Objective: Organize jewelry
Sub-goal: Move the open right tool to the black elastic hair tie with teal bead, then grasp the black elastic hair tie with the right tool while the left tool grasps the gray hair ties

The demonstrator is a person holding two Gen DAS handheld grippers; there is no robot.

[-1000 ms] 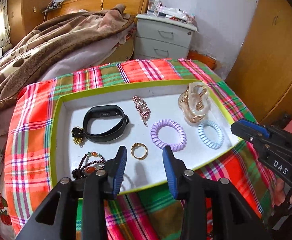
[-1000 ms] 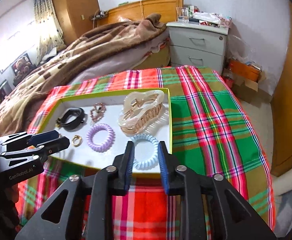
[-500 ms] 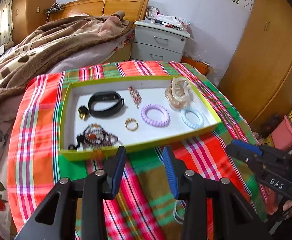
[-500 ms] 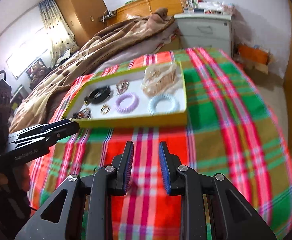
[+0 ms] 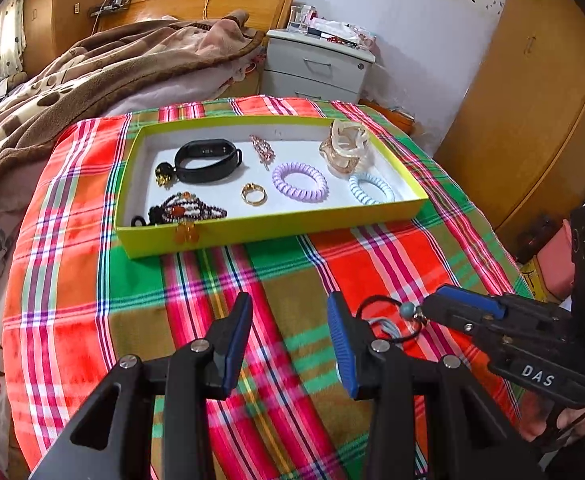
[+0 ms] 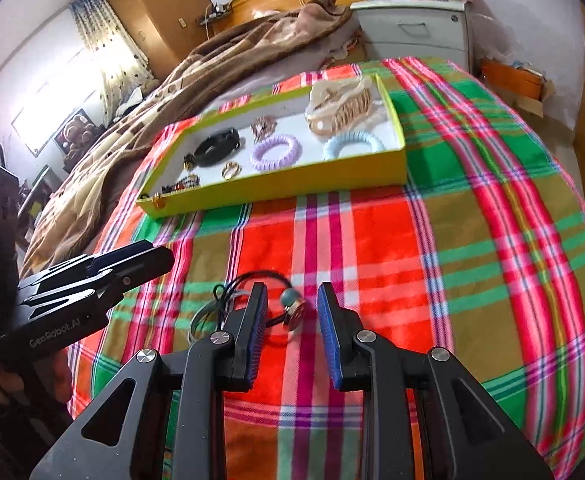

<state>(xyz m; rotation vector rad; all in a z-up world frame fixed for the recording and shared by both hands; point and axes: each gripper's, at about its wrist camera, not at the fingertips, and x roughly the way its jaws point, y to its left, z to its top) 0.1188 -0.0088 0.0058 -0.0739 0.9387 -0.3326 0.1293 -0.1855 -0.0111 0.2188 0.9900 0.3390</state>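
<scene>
A yellow-green tray point(image 5: 276, 229) point(image 6: 276, 186) on the plaid cloth holds a black band point(image 5: 207, 160), gold ring point(image 5: 253, 194), purple coil tie point(image 5: 300, 182), blue coil tie point(image 5: 371, 189), a clear claw clip point(image 5: 344, 151), a rhinestone clip point(image 5: 262, 150) and a beaded bracelet point(image 5: 188, 210). A black cord necklace with a teal bead and round pendant point(image 6: 292, 308) point(image 5: 406, 312) lies on the cloth near the front. My right gripper point(image 6: 292, 314) is open, its fingers on either side of the pendant. My left gripper point(image 5: 290, 320) is open and empty, just left of the necklace.
A bed with a brown blanket point(image 5: 92, 64) lies at the left and back. A grey nightstand point(image 5: 316, 68) stands behind the table. Wooden wardrobe doors point(image 5: 532, 92) stand at the right. The plaid cloth point(image 6: 472, 220) falls away at the table's edges.
Both grippers have pulled back from the tray toward the table's front. The right gripper has opened wider and now straddles the cord necklace's pendant.
</scene>
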